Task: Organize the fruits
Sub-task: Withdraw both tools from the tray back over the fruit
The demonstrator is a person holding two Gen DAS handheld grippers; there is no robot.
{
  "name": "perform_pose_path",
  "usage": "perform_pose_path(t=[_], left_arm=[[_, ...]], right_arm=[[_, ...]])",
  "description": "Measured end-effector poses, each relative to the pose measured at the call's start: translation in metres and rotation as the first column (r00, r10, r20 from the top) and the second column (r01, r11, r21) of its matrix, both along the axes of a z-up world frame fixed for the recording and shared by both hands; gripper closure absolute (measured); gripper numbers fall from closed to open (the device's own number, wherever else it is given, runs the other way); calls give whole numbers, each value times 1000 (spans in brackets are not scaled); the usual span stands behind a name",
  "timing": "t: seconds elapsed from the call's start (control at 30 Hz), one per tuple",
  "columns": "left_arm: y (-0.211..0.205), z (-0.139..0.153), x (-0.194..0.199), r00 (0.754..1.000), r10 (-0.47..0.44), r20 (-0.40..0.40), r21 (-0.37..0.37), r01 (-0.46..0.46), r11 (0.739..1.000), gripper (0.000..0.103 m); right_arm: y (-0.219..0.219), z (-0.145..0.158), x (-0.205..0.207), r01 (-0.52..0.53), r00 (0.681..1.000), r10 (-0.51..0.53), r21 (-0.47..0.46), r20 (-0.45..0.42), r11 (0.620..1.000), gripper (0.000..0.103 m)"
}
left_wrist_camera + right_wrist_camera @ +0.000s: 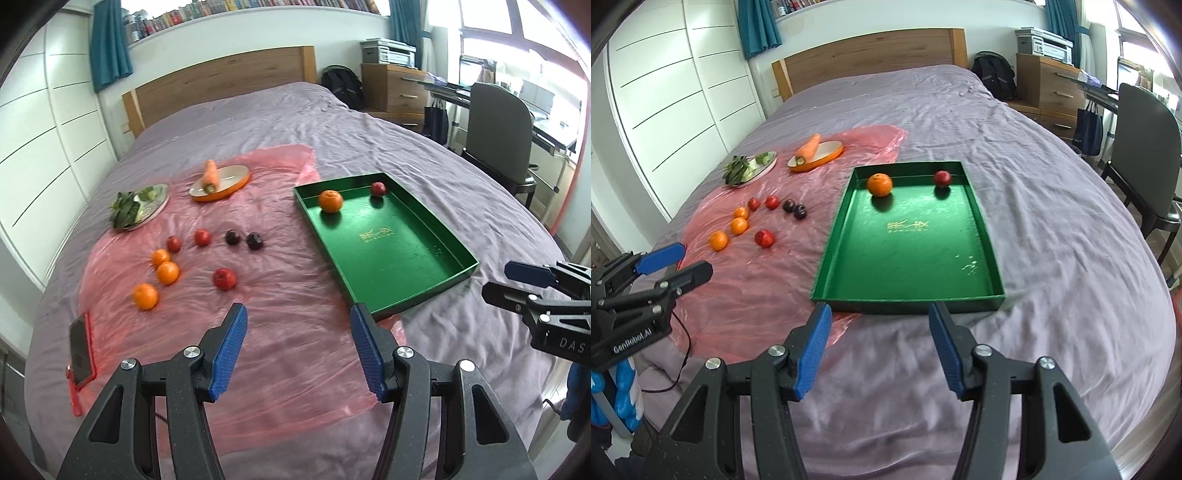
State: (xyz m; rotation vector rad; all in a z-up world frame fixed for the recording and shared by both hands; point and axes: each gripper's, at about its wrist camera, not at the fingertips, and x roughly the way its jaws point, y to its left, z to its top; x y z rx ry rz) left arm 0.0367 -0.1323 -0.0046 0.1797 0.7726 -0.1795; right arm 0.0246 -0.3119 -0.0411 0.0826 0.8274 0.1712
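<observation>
The green tray [982, 229] is taken as the landmark; it lies on the bed [1052, 192] with its long axis running away from both cameras toward the headboard. Inside it, at the far end, sit one orange [880, 184] toward the far left corner and one red fruit [942, 178] toward the far right corner, well apart from each other; the rest of the tray floor is bare. The fruits not yet sorted lie left of the tray on a pink plastic sheet [280, 332]: three oranges, the nearest [145, 296] at the front of the group, three red fruits, the nearest [224, 278] lying closest to the tray's near left corner, and two dark plums [243, 239] farther back. Beyond that cluster, still left of the tray, are a plate of leafy greens [140, 206] and an orange-rimmed dish bearing a carrot [211, 176]. The left gripper [299, 325] hangs over the sheet with its jaws open and nothing between them; the loose fruits lie ahead of it and to its left, the tray ahead to its right. The right gripper [879, 325] stands at the tray's near short edge, jaws likewise open and empty. Judgement: the task is at an early stage, and the left hand is the nearer to the remaining fruits, the red one by the tray's corner being the shortest reach. A phone [80, 349] in a red case lies at the sheet's near left edge, far left of the tray.
</observation>
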Motion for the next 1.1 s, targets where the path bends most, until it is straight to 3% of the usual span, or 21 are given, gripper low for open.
perform_pose_path(t=[0.67,1.1], left_arm=[[96,-15,-19,981,192,-16,-33,-193,981,51],[148,-45,-26,953,292,-84,-57,-297,953,51]], right_arm=[[61,-13,-20,-130,991,130,-7,-30,991,3],[103,-36,-13,-210,973,208,-5,-95,978,3]])
